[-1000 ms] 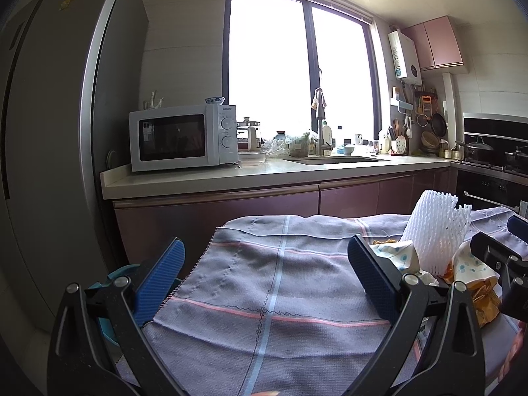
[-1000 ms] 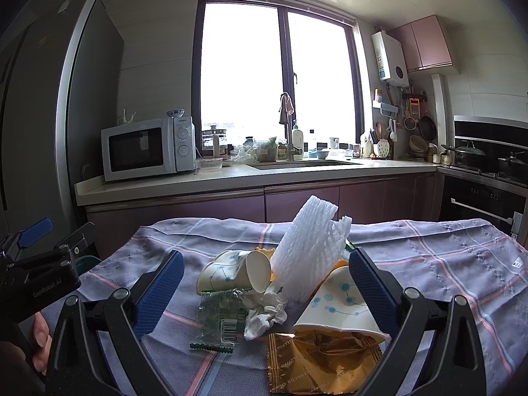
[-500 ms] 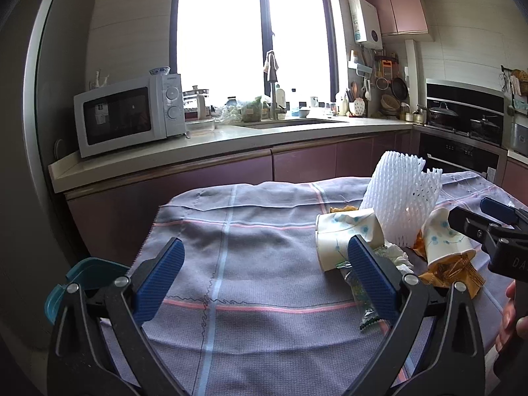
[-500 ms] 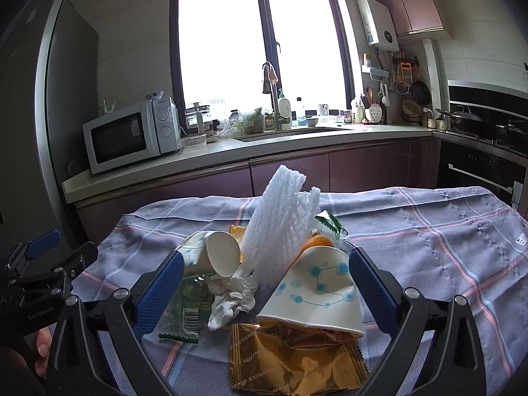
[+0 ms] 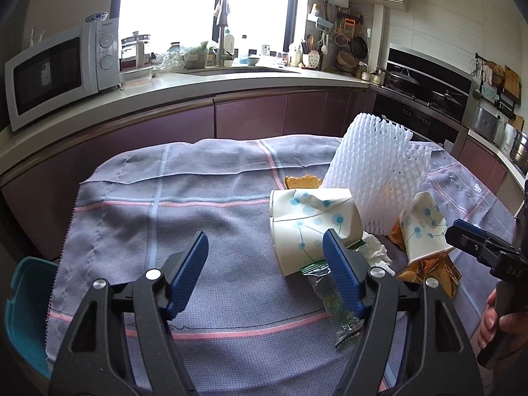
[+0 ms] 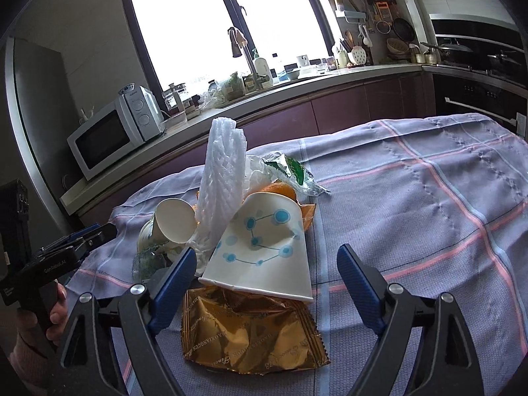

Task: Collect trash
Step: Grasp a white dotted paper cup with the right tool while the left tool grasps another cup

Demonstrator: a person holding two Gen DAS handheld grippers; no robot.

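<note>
On the cloth-covered table [image 5: 204, 198], as seen from the left wrist, a heap of trash is gathered right of centre: a crumpled paper cup [image 5: 310, 217] on its side, a white foam net sleeve [image 5: 373, 171] standing behind it, and a clear wrapper [image 5: 333, 300] lying flat. All are judged light and easily crushed; the cup is best taken across its dented wall, the sleeve anywhere, as it is soft and springy. The left gripper [image 5: 265, 272] is held moderately wide, its jaws having just been closing, with only bare cloth between them and nothing touched.

From the right wrist, a second paper cup [image 6: 264, 250] lies mouth-forward on a gold foil wrapper [image 6: 250, 333]. The foil is judged thin and slippery, better pinched at an edge. The right gripper [image 6: 265, 280] is also fairly wide, its jaws having just been closing; the cup's rim sits between them, with no contact seen.
</note>
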